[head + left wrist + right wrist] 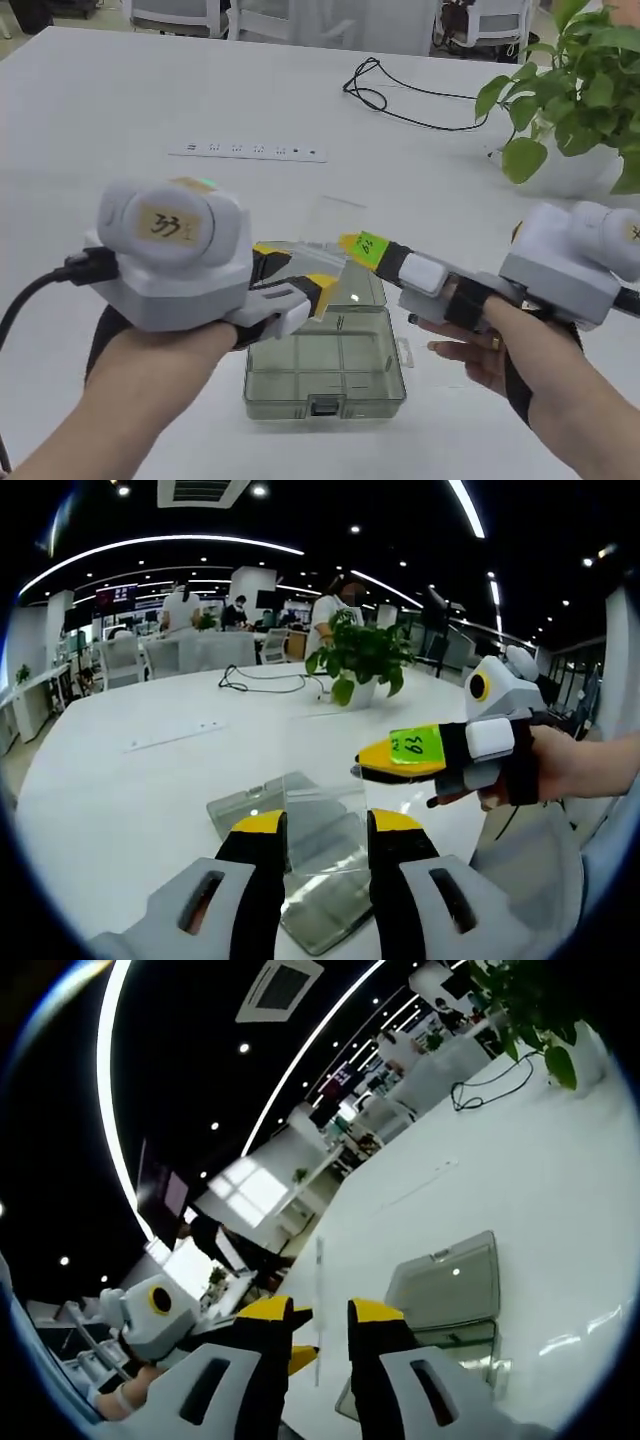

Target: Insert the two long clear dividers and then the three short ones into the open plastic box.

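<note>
The open smoky-clear plastic box (325,372) lies on the white table with its lid (368,287) folded back. Above it a clear divider (325,820) hangs between both grippers. My left gripper (327,825) has its jaws apart by the divider's width, and the sheet's side edges meet their inner faces. My right gripper (325,1312), with a green sticker (370,245), is shut on the same divider (318,1290), seen edge-on as a thin line. In the head view the left gripper (297,272) and right gripper (350,243) nearly touch. Another clear divider (340,215) lies flat behind the box.
A white power strip (248,151) lies further back, with a black cable (400,100) beyond it. A potted plant (575,90) stands at the far right. The person's hands hold both grippers close over the table's near side.
</note>
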